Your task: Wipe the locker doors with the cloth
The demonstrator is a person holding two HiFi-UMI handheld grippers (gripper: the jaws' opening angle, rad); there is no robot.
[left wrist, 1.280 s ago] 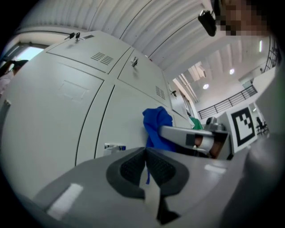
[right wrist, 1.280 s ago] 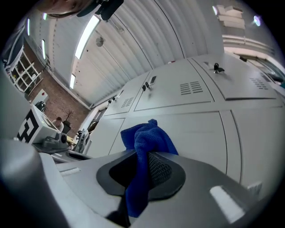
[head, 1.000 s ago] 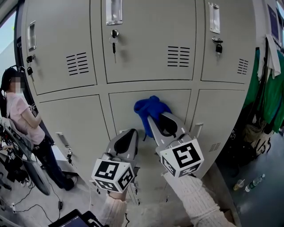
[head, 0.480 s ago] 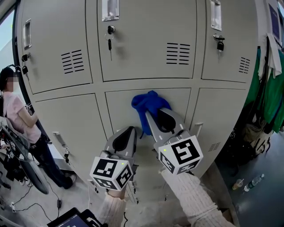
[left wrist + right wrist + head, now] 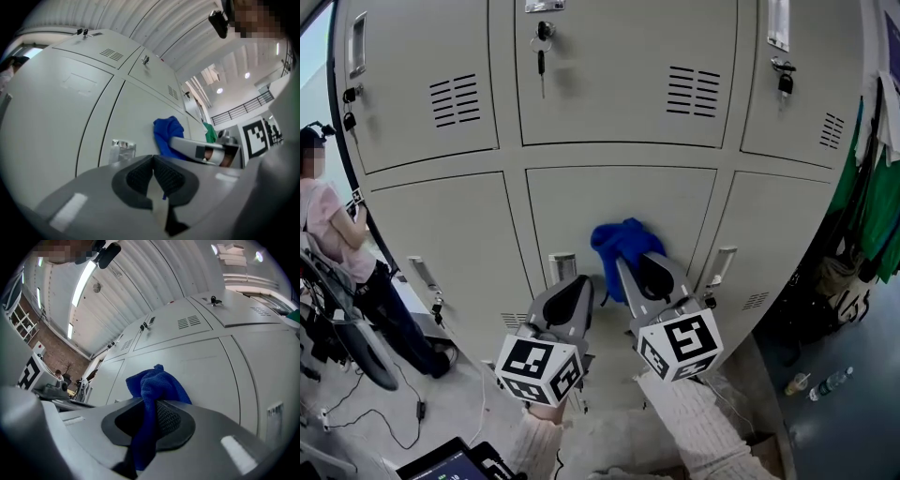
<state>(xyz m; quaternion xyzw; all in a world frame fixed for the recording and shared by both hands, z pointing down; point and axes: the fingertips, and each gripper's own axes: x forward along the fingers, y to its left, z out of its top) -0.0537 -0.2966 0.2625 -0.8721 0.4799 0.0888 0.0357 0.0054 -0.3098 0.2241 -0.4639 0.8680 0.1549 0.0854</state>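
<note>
Two hand-held grippers in view. Right hand-held gripper is clenched on the blue cloth; in the right gripper view a strip of cloth runs down between the jaws and the bunched end sticks out past the tips. That bunched end sits against the lower middle locker door, dead ahead of the right hand-held gripper, looks like contact, flat on the panel. Left hand-held gripper is just beside the right one on its left, jaws closed together with nothing gripped (left gripper view shows pads meeting), idle. Recessed handle lies just ahead of the left hand-held gripper's tip, to the left of the cloth.

Progress, judged: wiping is under way on the lower middle door, cloth low on the panel near its bottom edge. No streaks, wet marks or dirt show anywhere, so cannot tell which doors are already done. Upper row of doors is well above both hand-held grippers, lower left door and lower right door off to either side; any of these may still be left. Key hangs in the upper middle door's lock, something to wipe around up there.
</note>
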